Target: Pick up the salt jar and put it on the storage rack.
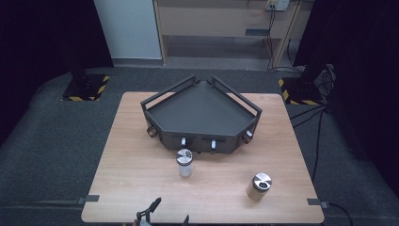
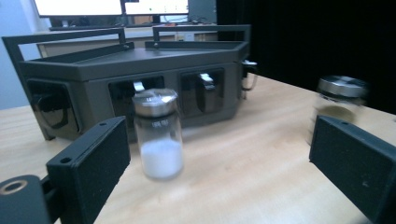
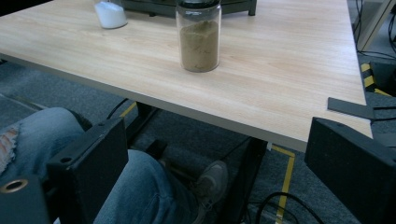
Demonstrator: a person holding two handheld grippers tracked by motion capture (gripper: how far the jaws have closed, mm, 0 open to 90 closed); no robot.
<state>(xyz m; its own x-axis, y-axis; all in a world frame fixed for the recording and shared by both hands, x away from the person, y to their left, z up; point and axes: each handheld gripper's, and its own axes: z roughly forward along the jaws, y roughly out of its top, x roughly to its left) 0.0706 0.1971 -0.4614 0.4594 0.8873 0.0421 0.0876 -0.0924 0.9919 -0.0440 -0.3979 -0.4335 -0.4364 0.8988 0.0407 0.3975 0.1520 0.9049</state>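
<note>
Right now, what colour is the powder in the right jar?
Brownish tan powder; right gripper view shows it best.

No readable text, label, brand or number is found. Jars (image 1: pixel 184 162) and rack (image 1: pixel 202 117) are unmarked as seen. Screens (image 2: pixel 116 6) behind the rack are too blurred to be read. Yellow-black hazard stripes (image 1: pixel 101 88) are noted on floor bases.

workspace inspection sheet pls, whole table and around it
surface: light wooden table, bare apart from the items below
job's things: dark grey angular metal rack; glass jar of white powder, metal lid; glass jar of brown powder, metal lid; both upright, apart
clutter: nothing seen
grippers: left hand-held gripper open, facing white jar; right hand-held gripper open, below table edge
cables: black cables on floor, right
surroundings: grey carpet, black curtains
</note>
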